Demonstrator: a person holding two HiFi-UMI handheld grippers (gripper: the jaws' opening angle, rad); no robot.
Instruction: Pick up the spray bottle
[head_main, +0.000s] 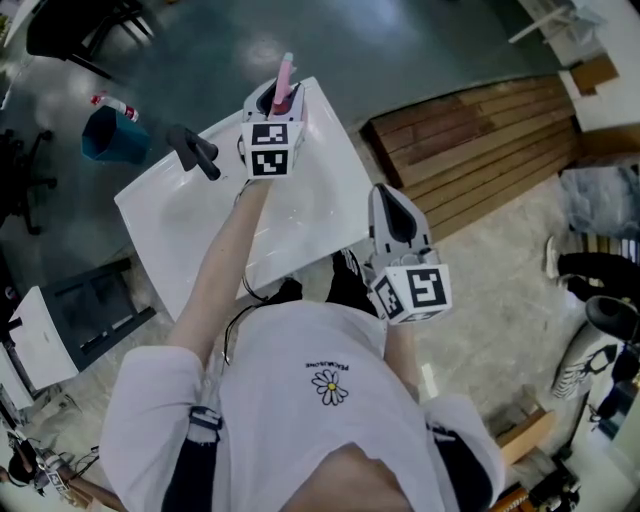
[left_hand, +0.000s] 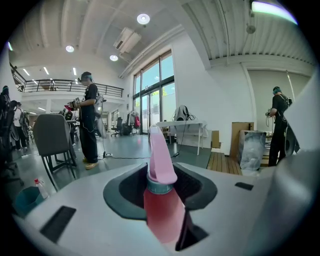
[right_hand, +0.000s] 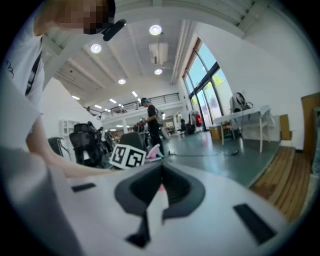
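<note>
Two jaws of the left hand-held gripper (left_hand: 161, 186) clamp the spray bottle (left_hand: 162, 212) round its body, probably to keep it upright over the table (head_main: 180, 215). Pink liquid seems to fill it. Off to its right, the right hand-held gripper (right_hand: 160, 170) stays out of the way, clenched on nothing.

A white rectangular table (head_main: 170, 225) stands on a glossy dark green floor (head_main: 400, 50). Its top is almost bare. At its far left edge sits one dark, handle-shaped object (head_main: 192, 150); what it is cannot be made out. On the floor just past the table's far left corner stands a blue bucket (head_main: 108, 135), with a small red-capped bottle (head_main: 112, 103) lying beside it. To the right of the table a slatted wooden platform (head_main: 480, 145) rests on the floor.
</note>
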